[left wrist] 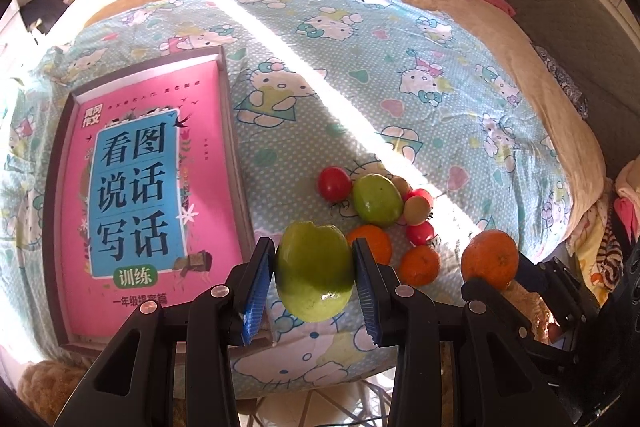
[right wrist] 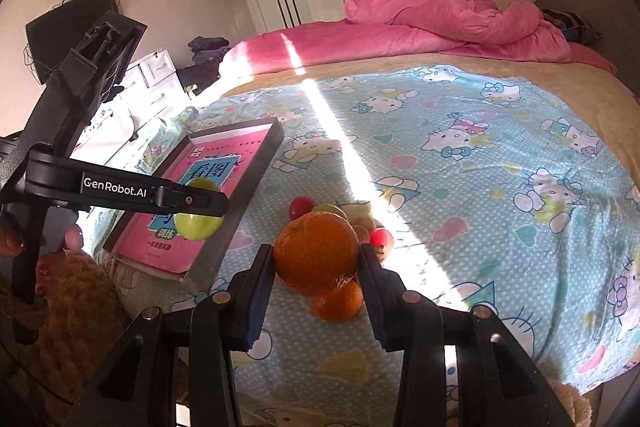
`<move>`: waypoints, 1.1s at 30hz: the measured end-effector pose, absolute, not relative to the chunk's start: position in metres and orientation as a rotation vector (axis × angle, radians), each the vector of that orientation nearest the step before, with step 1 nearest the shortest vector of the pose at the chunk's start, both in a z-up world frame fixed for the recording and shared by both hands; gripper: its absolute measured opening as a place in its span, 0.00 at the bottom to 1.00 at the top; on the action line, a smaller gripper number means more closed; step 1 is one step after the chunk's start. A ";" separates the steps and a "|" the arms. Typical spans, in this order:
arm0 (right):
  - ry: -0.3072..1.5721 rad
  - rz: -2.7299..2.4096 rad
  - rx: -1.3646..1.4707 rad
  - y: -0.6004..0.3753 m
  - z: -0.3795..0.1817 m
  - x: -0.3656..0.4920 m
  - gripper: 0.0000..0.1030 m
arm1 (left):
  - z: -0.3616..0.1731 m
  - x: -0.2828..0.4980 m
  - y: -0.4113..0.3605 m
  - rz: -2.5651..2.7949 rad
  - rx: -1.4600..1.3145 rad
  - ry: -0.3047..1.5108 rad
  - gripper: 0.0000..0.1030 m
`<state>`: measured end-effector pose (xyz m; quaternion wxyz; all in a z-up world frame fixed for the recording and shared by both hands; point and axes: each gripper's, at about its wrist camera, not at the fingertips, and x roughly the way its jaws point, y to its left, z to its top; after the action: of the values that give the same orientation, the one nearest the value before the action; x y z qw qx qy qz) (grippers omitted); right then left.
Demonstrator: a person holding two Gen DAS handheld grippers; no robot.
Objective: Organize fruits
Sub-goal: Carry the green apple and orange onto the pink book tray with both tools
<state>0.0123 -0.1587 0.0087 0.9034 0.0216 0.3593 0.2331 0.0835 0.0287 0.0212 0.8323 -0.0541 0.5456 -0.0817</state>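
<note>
- The left tool (left wrist: 314, 273) is clenched on a green fruit (left wrist: 314, 271), gripped only at its two sides and held clear of the bed (left wrist: 460, 75); a jolt could roll it out between the pads.
- The right tool (right wrist: 318, 259) grasps an orange (right wrist: 316, 253), the pile of fruit (right wrist: 340, 223) just beyond and beneath it; dipping could scatter the pile.
- The tray (left wrist: 230, 131), with a pink book (left wrist: 148, 187) in it, lies to the left tool's left; fruit set on the slick cover may roll.
</note>
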 end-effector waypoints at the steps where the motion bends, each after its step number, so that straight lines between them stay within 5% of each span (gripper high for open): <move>1: 0.745 0.486 0.045 -0.156 0.010 0.012 0.41 | 0.023 0.082 0.031 -0.174 -0.117 1.152 0.40; 33: 0.768 0.638 -0.033 -0.047 0.023 0.016 0.41 | 0.010 0.054 0.150 0.011 -0.228 1.103 0.40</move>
<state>0.0157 -0.0468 0.0235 0.8777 -0.0157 0.3683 0.3060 0.0544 0.1500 0.0098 0.8456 -0.1078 0.5228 0.0052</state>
